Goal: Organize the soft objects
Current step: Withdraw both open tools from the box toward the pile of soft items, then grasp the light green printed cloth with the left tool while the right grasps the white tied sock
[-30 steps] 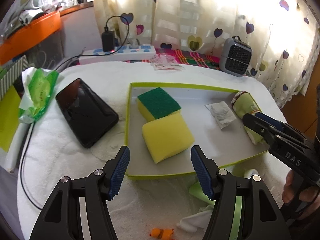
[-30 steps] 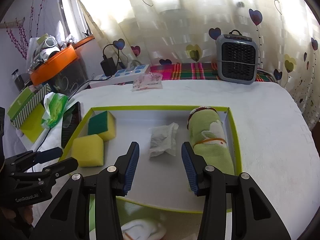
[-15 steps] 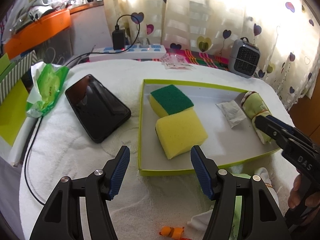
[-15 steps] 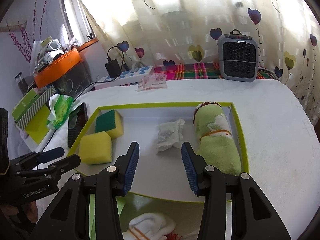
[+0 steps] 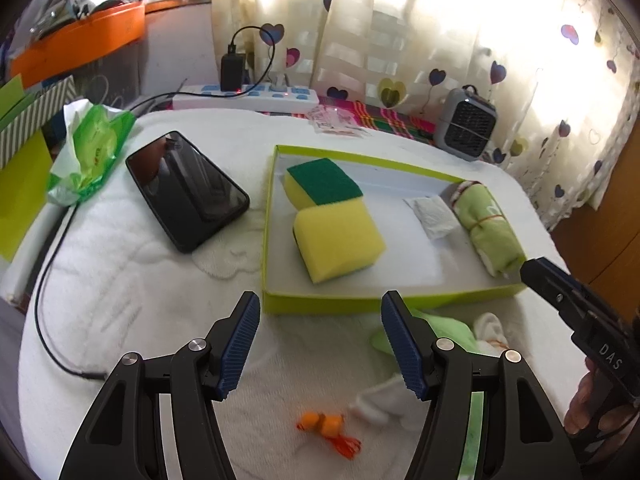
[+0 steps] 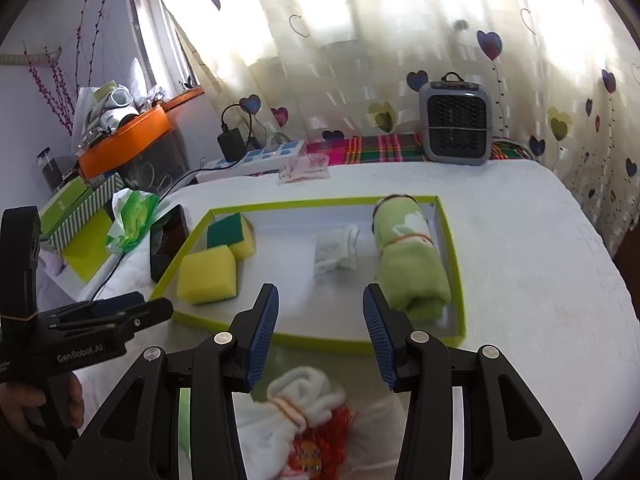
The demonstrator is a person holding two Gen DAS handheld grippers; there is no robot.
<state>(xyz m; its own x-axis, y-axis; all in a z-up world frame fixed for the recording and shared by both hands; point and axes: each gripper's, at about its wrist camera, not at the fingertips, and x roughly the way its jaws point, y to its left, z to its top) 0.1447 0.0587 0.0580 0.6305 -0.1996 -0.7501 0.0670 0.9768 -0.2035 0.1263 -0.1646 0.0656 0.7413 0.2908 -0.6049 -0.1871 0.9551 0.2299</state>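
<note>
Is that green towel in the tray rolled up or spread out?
Rolled up: the green towel is a tight cylinder with a band around it, lying inside the tray.

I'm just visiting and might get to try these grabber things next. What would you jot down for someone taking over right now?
Left gripper: open, holding nothing, hovering short of the tray's near edge.
Right gripper: open, holding nothing, above the items in front of the tray.
In the green-rimmed tray: green-topped sponge, yellow sponge, small white cloth, rolled green towel.
Not yet in the tray, on the white table cover: white banded bundle, orange frilly item, small orange piece, some green fabric.
Left to do: move those in. Leave the phone alone.
</note>
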